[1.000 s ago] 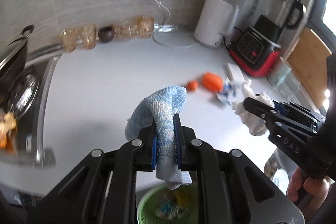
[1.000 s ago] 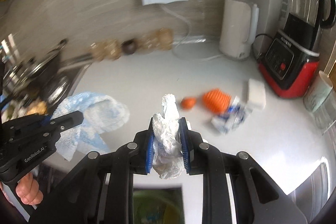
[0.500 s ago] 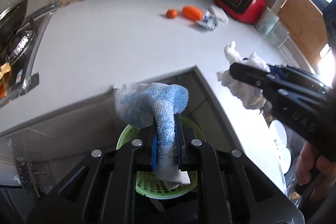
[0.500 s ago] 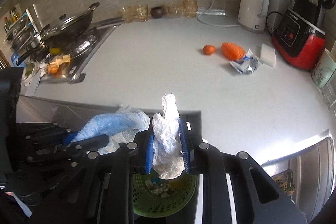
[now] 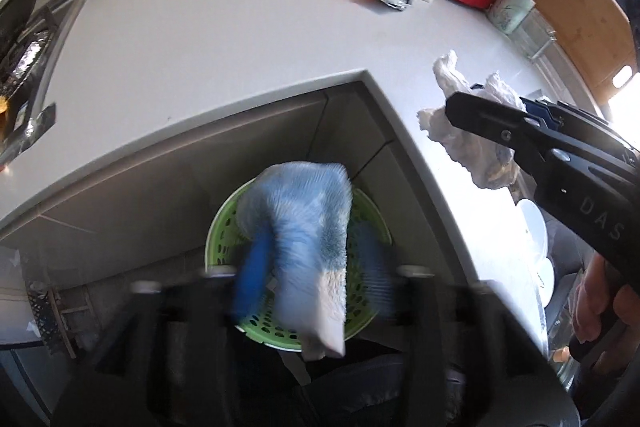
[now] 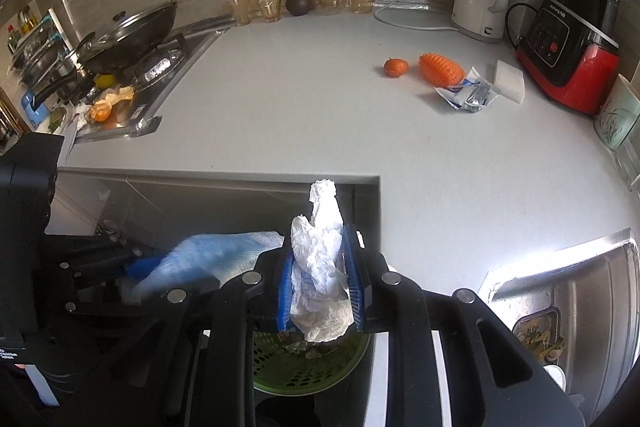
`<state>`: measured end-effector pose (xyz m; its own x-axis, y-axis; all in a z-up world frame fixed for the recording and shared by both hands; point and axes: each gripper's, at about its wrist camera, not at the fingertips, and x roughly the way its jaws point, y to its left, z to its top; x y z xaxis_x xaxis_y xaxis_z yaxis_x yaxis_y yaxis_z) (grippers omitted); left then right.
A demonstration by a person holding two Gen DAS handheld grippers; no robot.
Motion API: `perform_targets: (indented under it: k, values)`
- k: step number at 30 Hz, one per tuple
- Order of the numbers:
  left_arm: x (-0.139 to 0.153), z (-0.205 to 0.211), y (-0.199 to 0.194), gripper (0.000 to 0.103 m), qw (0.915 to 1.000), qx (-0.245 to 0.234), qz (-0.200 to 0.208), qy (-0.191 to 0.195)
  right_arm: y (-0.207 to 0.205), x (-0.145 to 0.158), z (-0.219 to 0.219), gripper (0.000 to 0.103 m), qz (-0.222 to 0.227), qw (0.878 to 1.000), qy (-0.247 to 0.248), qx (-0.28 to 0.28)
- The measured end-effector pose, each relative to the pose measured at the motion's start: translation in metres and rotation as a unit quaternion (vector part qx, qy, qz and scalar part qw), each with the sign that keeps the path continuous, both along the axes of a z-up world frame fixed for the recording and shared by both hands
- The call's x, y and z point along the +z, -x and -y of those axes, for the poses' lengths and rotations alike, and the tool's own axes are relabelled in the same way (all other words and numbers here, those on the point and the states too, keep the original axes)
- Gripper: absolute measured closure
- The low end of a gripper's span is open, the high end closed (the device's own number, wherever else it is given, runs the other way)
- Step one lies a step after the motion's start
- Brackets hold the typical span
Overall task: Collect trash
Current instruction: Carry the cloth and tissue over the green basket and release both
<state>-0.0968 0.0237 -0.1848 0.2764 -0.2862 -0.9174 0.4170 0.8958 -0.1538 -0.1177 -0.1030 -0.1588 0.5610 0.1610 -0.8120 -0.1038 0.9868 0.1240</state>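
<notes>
We are dropping trash: our left gripper is opening, cloth between its jaws above the bin, while our right gripper grips tissue, which we judge goes next.

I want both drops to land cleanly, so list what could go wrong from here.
1. The left claw is opening with the blue cloth between its pads; the cloth might snag on the green bin's rim.
2. The crumpled tissue in the right claw hangs near the bin's edge and could fall outside.
3. The wrapper on the counter might be forgotten.
</notes>
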Motion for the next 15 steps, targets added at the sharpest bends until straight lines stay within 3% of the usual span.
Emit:
perform_targets:
  k: [6,15]
  values:
    - [0.011,-0.005,0.004,0.020,0.9994,0.012,0.032,-0.007,0.003,-0.004,-0.002,0.078,-0.005,1.000,0.002,0.004]
    - [0.024,-0.026,-0.003,0.011,0.9951,0.064,0.068,-0.031,0.011,-0.006,-0.006,0.077,-0.008,1.000,0.005,0.015]
